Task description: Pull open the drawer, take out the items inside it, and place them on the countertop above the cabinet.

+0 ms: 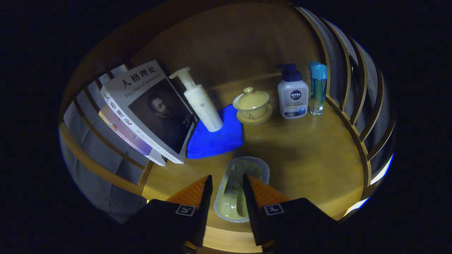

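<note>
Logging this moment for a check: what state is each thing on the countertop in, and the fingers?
Gripper: fingers either side of the pale dish, grip unclear.
Pale dish: between the fingers, low over the countertop.
Books: leaning.
White pump bottle: tilted, on the blue cloth.
Lidded cup: covered, on its saucer.
Lotion bottle: upright.
Blue-capped bottle: upright.

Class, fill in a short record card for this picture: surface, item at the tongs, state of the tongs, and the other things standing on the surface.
surface: wooden countertop with railed sides
item at tongs: pale oval dish, lying between the fingers
tongs: either side of the dish; grip cannot be told
left: two leaning books, white pump bottle on blue cloth
middle: lidded cup on saucer
right: lotion bottle, blue-capped bottle
</note>
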Demonstrator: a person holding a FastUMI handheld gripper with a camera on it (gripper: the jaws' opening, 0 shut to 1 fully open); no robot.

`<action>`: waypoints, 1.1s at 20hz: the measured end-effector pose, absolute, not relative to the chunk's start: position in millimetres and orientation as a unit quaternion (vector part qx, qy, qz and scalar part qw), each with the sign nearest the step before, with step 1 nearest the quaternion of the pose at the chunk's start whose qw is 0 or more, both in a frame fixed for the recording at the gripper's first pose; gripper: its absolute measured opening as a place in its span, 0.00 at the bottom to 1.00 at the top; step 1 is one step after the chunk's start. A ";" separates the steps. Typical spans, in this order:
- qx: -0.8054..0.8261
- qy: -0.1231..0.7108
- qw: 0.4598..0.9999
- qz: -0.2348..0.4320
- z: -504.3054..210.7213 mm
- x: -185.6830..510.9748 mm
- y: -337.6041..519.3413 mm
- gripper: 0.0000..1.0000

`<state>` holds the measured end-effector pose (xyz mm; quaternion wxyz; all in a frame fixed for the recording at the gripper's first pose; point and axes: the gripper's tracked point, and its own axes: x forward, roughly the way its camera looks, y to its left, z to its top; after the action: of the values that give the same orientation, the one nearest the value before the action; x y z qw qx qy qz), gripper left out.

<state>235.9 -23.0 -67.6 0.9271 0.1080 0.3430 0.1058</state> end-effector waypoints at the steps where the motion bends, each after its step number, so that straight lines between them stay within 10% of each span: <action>1: 0.103 0.326 0.933 0.111 -58.7 232.9 -18.9 0.65; 4: 0.065 0.266 0.955 0.110 -29.6 215.8 -15.4 0.98; 22: -0.044 -0.044 0.998 0.016 -7.1 -22.7 -25.6 1.00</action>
<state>-22.7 -25.6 -7.1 0.9979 -0.0441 -0.0440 0.0158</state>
